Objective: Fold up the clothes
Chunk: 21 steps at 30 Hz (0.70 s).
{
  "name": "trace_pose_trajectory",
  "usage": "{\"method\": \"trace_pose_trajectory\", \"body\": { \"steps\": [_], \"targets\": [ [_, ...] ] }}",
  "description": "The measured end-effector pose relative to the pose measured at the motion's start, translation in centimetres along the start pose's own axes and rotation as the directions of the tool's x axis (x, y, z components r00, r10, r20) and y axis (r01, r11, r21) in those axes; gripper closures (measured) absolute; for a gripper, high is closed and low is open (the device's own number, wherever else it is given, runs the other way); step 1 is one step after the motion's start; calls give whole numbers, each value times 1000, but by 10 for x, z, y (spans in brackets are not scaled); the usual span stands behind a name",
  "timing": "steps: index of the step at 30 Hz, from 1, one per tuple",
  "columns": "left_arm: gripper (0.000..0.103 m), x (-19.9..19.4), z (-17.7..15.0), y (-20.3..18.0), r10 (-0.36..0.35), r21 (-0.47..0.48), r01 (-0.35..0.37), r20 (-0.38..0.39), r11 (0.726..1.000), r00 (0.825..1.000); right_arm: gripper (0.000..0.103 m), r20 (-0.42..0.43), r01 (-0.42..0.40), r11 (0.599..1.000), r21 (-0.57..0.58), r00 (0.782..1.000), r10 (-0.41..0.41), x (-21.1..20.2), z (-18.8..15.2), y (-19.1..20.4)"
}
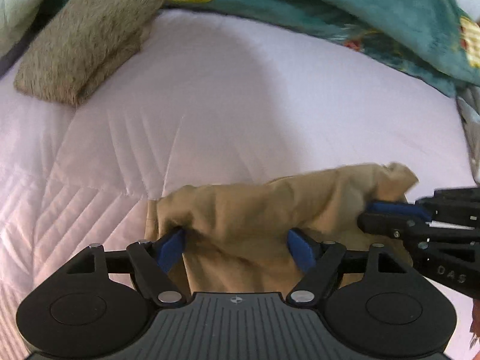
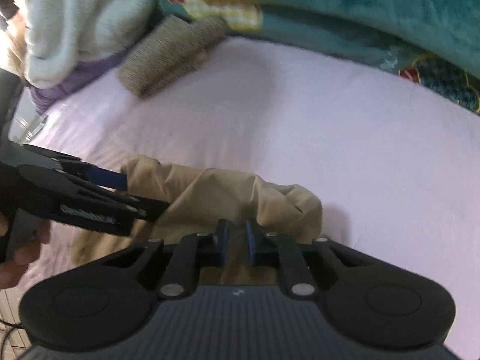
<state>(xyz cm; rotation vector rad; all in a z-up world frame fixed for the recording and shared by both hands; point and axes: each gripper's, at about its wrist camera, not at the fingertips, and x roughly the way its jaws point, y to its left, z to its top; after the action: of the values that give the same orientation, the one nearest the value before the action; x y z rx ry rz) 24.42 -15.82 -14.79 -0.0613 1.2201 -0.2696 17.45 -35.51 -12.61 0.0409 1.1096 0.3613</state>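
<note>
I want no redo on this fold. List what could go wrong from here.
1. The left tongs stand open around the crumpled tan cotton garment, so only the right tongs, shut on a pinch of cloth, hold it; a lift may let the left side sag and bunch.
2. The garment is wrinkled on the pale pink quilted bedspread; folding now could lock in creases.
3. The two tongs sit close together and may collide.

I see a bed (image 1: 240,96) under a pale pink quilted cover. A rumpled tan garment (image 1: 258,210) lies on it at the near edge. A folded brown furry cloth (image 1: 81,48) sits toward the far left corner, and a teal blanket (image 1: 375,9) is heaped along the far edge.
</note>
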Motion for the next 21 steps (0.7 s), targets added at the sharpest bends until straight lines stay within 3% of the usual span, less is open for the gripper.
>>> {"method": "trace_pose_trajectory", "body": {
  "steps": [4, 10, 16, 21],
  "targets": [
    [17, 17, 2, 4, 17, 4, -16, -14, 1000, 1000, 93, -34, 5, 1000, 13, 999, -5, 19, -2, -8],
    [17, 3, 4, 12, -1, -37, 0, -25, 999, 1000, 90, -9, -25, 997, 80, 1000, 26, 1, 1, -8],
    [17, -66, -8, 9, 14, -31, -14, 8, 999, 1000, 86, 128, -72, 987, 142, 990, 54, -77, 4, 1],
    [17, -147, -31, 5, 16, -33, -15, 23, 999, 1000, 69, 202, -52, 982, 179, 979, 16, -148, -12, 2]
  ]
}}
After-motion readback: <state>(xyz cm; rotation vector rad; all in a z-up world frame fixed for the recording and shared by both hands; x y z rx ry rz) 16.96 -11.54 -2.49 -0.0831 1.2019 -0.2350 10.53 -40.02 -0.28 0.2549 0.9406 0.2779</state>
